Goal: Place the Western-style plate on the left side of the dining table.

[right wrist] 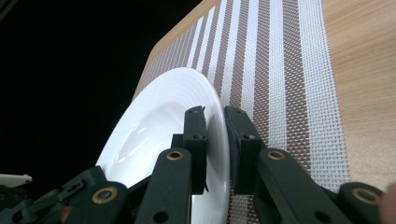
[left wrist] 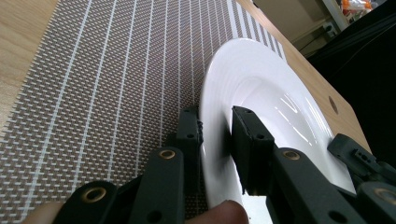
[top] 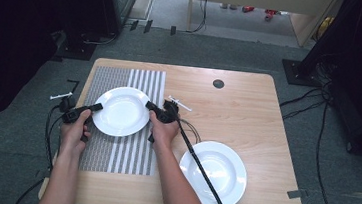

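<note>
Placemat [top: 122, 121] on the table's [top: 248, 108] left half. One plate [top: 121, 111] over it, left gripper [top: 97, 107] on its left rim, right gripper [top: 149, 105] on its right (opposite edges). Second plate [top: 213, 175] near-right, off the mat.

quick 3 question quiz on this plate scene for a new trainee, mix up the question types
1. True or false: both grippers straddle the rim of the same plate.
2. Multiple choice: the second plate lies A) on the striped placemat B) on bare table wood C) on the floor.
3. Fill in: the plate on the placemat is colored ____.

Key
1. True: the left gripper and right gripper each have jaws either side of that plate's rim, on opposite edges.
2. B, on the table, off the placemat.
3. White.
</note>
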Tool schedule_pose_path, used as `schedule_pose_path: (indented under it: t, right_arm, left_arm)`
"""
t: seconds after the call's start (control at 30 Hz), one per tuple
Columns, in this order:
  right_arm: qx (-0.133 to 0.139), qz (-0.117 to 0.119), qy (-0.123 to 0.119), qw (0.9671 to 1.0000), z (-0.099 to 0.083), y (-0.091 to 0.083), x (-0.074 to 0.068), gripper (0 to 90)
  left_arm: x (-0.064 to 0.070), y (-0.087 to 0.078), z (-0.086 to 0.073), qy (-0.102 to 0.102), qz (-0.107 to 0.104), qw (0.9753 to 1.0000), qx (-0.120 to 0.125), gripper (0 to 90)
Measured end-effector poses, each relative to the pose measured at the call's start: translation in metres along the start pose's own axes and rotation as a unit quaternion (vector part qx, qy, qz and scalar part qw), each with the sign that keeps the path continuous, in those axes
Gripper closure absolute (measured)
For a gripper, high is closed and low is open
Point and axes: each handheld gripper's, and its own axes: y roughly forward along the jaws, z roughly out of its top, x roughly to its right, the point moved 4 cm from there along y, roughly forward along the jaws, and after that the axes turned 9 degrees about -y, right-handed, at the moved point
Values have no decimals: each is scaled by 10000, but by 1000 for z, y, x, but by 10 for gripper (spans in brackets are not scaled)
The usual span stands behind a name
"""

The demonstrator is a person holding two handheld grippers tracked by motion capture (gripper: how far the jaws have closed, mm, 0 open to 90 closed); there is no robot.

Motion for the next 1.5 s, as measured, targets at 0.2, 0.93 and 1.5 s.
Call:
schedule_pose_path:
  t: [0.2, 0.93, 1.5]
  right_arm:
    - [25, -198, -555, 9983, 3, -2, -4, 684]
    - [-346, -104, -1963, 9799, 44, -75, -34, 285]
    - [-338, -283, -2173, 9751, 54, -137, -17, 224]
  left_arm:
    - [5, -1, -1, 145, -123, 9997, 141, 608]
    - [56, -44, -11, 1246, 247, 9909, 446, 180]
    - [74, -64, -53, 1758, 434, 9832, 240, 133]
